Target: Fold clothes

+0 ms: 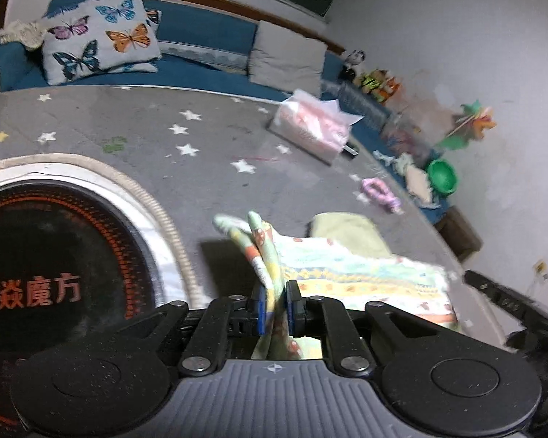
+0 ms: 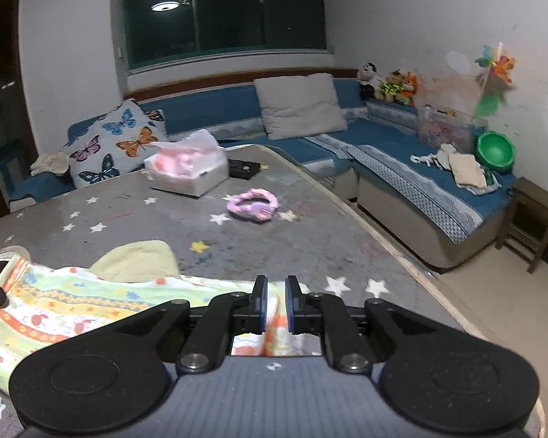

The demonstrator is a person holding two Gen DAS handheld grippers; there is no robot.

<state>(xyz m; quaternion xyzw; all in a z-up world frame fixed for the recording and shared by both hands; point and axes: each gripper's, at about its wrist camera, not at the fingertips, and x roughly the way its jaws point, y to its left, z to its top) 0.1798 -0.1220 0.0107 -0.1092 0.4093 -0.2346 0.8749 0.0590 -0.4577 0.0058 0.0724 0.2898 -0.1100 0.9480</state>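
the left claw (image 1: pixel 274 301) is pinching a bunched edge of the cloth (image 1: pixel 365 273); the right claw (image 2: pixel 274 301), barely parted, is holding another edge. the cloth is lying stretched over the tabletop (image 2: pixel 310 233).

I see soft printed cloth garment (image 2: pixel 73 303), matt; surface (image 2: pixel 310 241) covered in matt grey star-print fabric; claw (image 1: pixel 276 301) matt black plastic, blue pads (image 1: pixel 261 306).
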